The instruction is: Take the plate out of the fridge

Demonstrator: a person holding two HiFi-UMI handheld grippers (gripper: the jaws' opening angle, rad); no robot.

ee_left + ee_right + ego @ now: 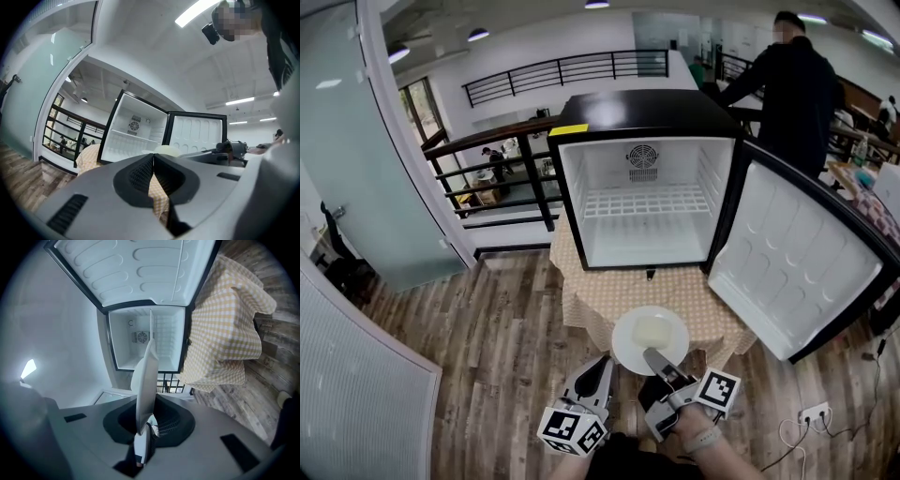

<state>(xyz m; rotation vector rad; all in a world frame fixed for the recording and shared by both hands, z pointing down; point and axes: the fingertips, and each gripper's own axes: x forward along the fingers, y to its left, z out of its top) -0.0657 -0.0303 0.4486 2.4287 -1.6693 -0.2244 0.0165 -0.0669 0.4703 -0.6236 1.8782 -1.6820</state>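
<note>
Worktop (586, 295) carrying open, empty fridge (642, 202) — plate (649, 337) already out, above worktop's front edge, pinched at rim by right gripper (656, 359) fingers. Left gripper (602, 367) fingers shut, empty. Risk: one-edge grip — may tilt if wrist rolls, slip, hit floor (487, 328).

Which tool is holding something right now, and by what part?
The right tool is shut on the white plate, pinching its near rim, with the plate edge-on between the pads. The left tool is shut and holds nothing.
</note>
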